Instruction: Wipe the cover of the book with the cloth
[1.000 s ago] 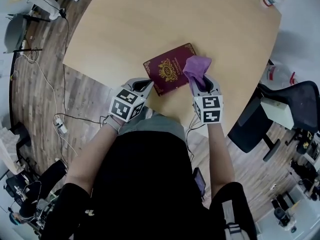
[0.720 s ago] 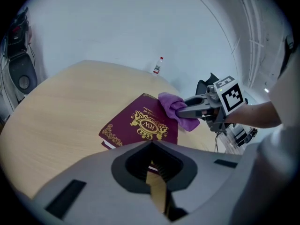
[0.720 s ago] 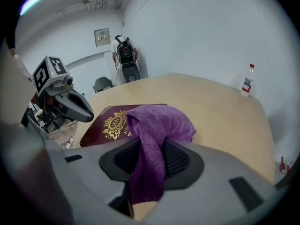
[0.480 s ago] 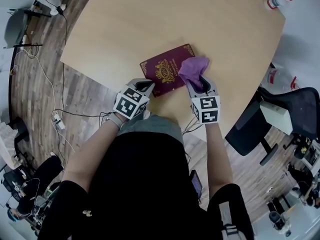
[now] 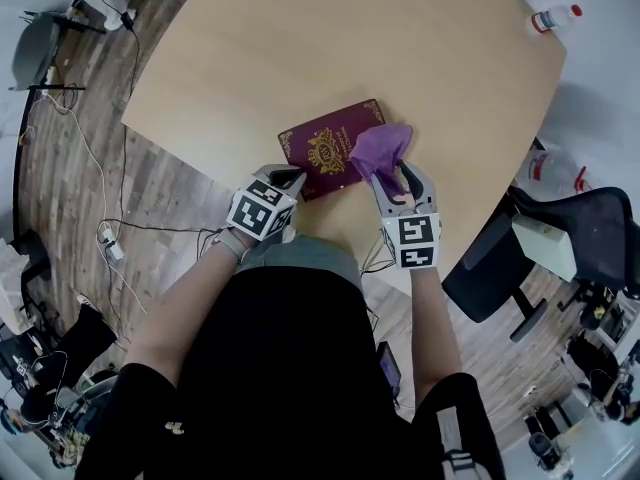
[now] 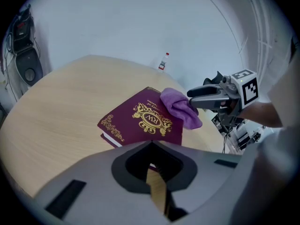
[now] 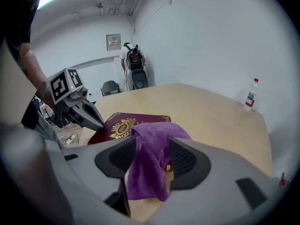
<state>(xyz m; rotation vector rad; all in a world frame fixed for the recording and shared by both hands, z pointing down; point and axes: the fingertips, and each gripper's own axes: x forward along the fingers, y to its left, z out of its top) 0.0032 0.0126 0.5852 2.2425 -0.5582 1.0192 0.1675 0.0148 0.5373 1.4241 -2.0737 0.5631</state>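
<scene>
A maroon book (image 5: 325, 153) with a gold crest lies closed and flat on the round wooden desk (image 5: 350, 38), close to the near edge in front of the person. It sits at an angle to that edge.

The right tool (image 5: 398, 176) is clamped on a purple cloth (image 5: 378, 148). In the right gripper view the cloth is pinched between the two jaws: one bunch hangs down through the gap, and the rest spills forward over the jaw tips. The forward bunch rests on the right-hand part of the book's cover, beside the crest, covering that corner.

The left tool (image 5: 285, 178) has its jaws drawn nearly together, leaving only a thin slit through which bare desk shows. Nothing is held between them. Its tips sit at the book's near left corner. From these views it is hard to say whether they press on the cover or only touch its edge.

A small bottle (image 5: 553, 17) with a red cap stands upright at the far right edge of the desk, well apart from the book. A dark chair (image 5: 590, 233) stands on the floor to the right of the desk.
</scene>
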